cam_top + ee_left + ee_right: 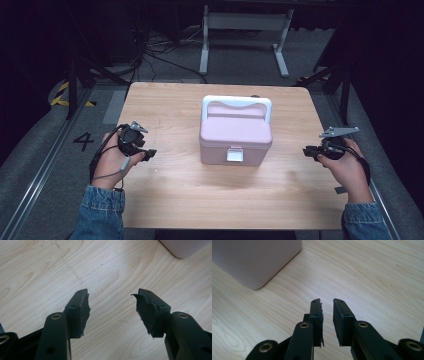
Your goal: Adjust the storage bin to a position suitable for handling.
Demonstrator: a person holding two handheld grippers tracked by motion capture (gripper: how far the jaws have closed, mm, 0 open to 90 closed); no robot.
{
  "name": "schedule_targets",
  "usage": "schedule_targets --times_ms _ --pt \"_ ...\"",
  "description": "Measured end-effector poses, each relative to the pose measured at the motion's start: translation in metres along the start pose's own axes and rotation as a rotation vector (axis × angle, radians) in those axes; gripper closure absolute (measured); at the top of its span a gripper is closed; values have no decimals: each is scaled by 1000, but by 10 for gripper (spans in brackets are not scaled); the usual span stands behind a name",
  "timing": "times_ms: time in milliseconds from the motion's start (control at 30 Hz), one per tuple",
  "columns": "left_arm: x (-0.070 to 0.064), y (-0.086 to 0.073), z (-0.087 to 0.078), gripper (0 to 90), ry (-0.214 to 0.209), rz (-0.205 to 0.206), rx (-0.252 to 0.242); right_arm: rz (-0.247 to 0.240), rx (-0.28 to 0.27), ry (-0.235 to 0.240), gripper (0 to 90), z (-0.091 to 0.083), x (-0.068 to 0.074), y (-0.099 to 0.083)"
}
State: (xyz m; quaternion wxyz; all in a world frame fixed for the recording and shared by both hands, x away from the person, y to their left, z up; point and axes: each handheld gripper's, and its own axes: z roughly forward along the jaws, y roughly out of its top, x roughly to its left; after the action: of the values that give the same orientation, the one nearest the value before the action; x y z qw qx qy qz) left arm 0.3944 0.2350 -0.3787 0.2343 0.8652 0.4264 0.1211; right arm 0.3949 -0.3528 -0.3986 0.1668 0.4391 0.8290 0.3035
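Our left gripper (150,154), fingers wide and empty, and right gripper (306,150), fingers nearly closed and empty, flank the pink box (235,137) at nine and three o'clock.

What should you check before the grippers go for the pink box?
1. Pink box upright, lid down: ok.
2. White latch at the front faces the person: ok.
3. White handle free, nothing on it: ok.
4. Left gripper jaws wide apart, empty: ok.
5. Right gripper jaws only a narrow gap, too tight for the box: not ok.
6. Latch locked or loose: cannot tell.
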Motion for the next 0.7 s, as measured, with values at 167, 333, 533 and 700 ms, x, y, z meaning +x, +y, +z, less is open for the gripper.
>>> schedule_targets --times_ms 167,333,533,700 --pt "-1 4 -4 453 -3 -29 -3 -3 -1 2 781 -2 2 3" --pt "-1 15 0 545 -59 -32 -50 -14 -15 26 784 2 8 15" --pt "-4 30 6 643 -91 -10 -75 -51 -3 50 821 12 15 39" --pt "-11 51 13 755 -106 42 -57 -72 -4 73 866 19 19 58"
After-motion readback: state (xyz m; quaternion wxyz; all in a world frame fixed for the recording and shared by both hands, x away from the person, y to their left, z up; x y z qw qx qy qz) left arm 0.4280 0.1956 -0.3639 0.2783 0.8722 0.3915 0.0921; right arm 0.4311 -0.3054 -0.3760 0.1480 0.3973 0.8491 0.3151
